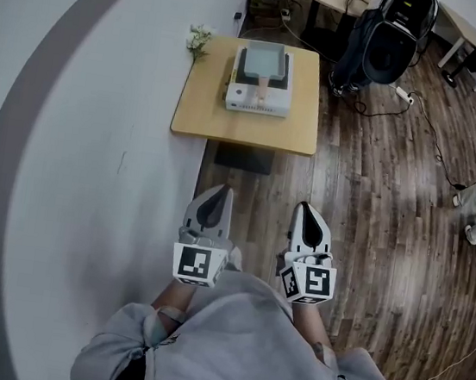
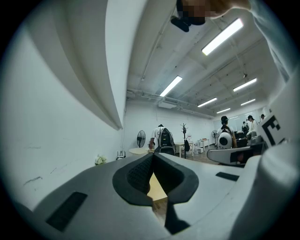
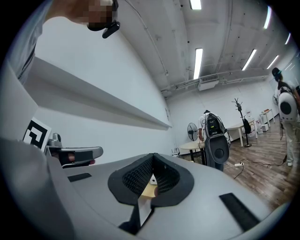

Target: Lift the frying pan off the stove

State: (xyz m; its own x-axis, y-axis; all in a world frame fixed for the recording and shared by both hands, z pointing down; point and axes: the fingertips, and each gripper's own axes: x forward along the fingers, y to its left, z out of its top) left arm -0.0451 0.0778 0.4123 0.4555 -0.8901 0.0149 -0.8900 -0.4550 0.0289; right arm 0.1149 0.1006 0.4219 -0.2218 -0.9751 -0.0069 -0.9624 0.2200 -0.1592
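A square pale frying pan [image 1: 264, 61] with a light handle sits on a white portable stove [image 1: 258, 93] on a low wooden table [image 1: 203, 111] ahead of me. My left gripper [image 1: 220, 189] and right gripper [image 1: 306, 208] are held side by side over the wooden floor, well short of the table, both pointing toward it. Each is shut with nothing between its jaws. In the left gripper view a sliver of tabletop [image 2: 156, 188] shows through the jaw gap; in the right gripper view the stove [image 3: 152, 179] shows the same way.
A white wall [image 1: 73, 120] with a grey curved stripe runs along the left. A small white flower bunch [image 1: 199, 40] stands at the table's far left corner. A black bag [image 1: 389, 35], round table and cables [image 1: 422, 113] lie at back right. People stand far off.
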